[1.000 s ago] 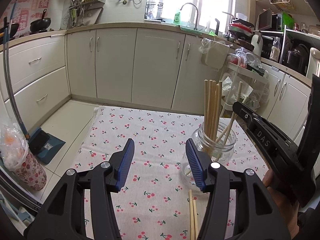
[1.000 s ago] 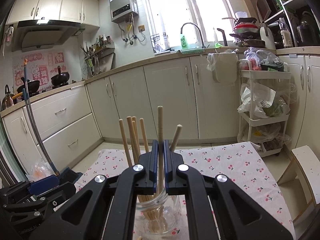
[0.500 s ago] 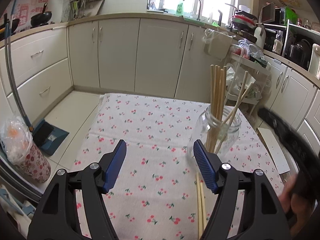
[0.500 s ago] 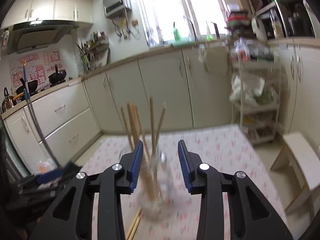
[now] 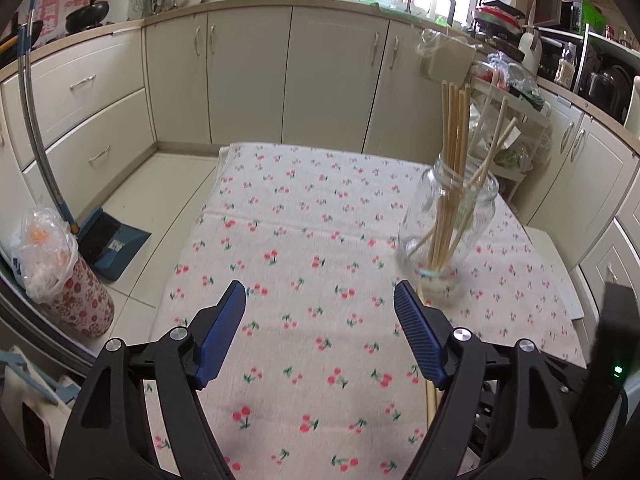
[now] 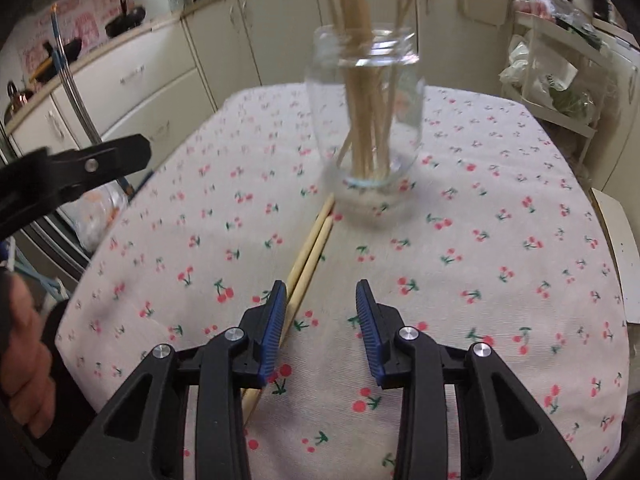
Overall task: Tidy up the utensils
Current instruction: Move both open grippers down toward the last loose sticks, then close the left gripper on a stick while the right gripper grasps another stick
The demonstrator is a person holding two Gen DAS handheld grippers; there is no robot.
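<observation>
Item: glass jar (image 6: 366,120), upright on the cherry-print tablecloth (image 6: 500,240); contents, a bundle of wooden chopsticks (image 6: 362,92) standing in it, leaning on the rim; count uncertain, since motion blur smears them together.

Item: two loose chopsticks (image 6: 310,256), flat on the cloth, side by side, far tips just short of the jar's base; these are what you have left to put away, so the task reads as mostly done.

Item: your right gripper (image 6: 322,320); jaws apart, nothing between them; the left pad sits just beside the loose pair, not around it.

Item: your left gripper (image 5: 320,336); jaws wide and opening, only bare cloth in the gap.

View notes: the right wrist view gives you the loose pair nearly whole, and your left hand (image 6: 24,364) with one black finger of the left tool; the left wrist view hides most of that pair behind its own right finger, yet shows the full height of the standing chopsticks, which the right view crops at the top.
</observation>
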